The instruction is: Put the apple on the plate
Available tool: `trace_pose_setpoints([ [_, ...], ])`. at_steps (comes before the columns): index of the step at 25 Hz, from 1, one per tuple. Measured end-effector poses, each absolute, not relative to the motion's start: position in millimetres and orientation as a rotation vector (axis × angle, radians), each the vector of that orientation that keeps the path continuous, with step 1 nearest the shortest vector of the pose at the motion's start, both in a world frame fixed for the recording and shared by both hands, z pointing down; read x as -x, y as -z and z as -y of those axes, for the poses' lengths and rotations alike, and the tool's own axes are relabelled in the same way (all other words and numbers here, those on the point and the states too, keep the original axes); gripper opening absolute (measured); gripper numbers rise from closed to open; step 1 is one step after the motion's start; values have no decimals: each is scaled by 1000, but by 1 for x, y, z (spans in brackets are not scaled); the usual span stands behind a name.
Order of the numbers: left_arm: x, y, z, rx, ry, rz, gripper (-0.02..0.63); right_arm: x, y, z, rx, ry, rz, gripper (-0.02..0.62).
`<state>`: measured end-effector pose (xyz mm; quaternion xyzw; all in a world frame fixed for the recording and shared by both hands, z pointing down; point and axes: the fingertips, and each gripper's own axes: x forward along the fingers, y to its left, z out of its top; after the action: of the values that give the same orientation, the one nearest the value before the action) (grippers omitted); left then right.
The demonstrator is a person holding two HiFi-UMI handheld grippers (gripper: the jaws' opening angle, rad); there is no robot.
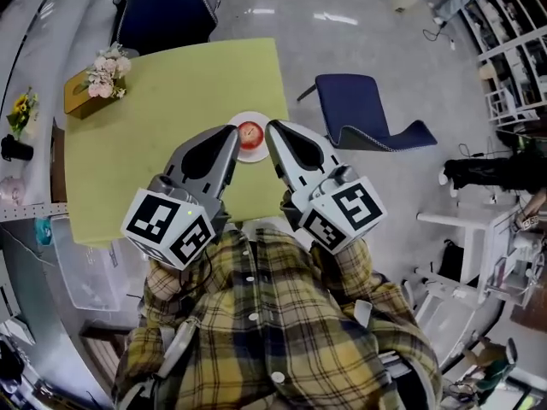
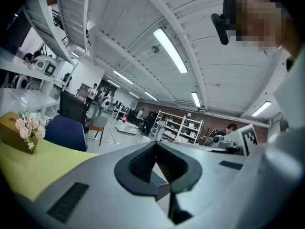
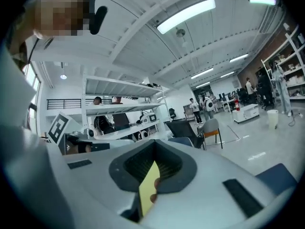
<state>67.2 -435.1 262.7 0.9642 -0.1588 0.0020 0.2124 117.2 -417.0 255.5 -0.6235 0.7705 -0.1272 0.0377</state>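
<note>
1. The apple (image 1: 249, 132) sits on the white plate (image 1: 254, 156), close to the right edge of the yellow-green table (image 1: 171, 118). Bare tabletop stretches left and far from it
2. A box of flowers (image 1: 98, 79) occupies the far left corner, well apart from the plate. A blue chair (image 1: 363, 118) stands off the table's right edge, with open floor beyond
3. The left gripper (image 1: 232, 132) and right gripper (image 1: 272, 129) flank the plate, each with its jaws pressed together on nothing
4. Their bodies and marker cubes cover the table's near edge, and their tips overlap the plate's side rims
5. The right gripper view shows only a sliver of table and a hint of red beneath its closed jaws; how high either tip hangs over the plate cannot be told
</note>
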Motion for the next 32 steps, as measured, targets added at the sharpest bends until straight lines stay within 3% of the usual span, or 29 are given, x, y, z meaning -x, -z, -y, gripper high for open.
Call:
trace_pose_setpoints([
  [32, -71, -265, 411, -2700, -6, 497, 8, -133, -271, 384, 1955, 467, -2397, -4],
])
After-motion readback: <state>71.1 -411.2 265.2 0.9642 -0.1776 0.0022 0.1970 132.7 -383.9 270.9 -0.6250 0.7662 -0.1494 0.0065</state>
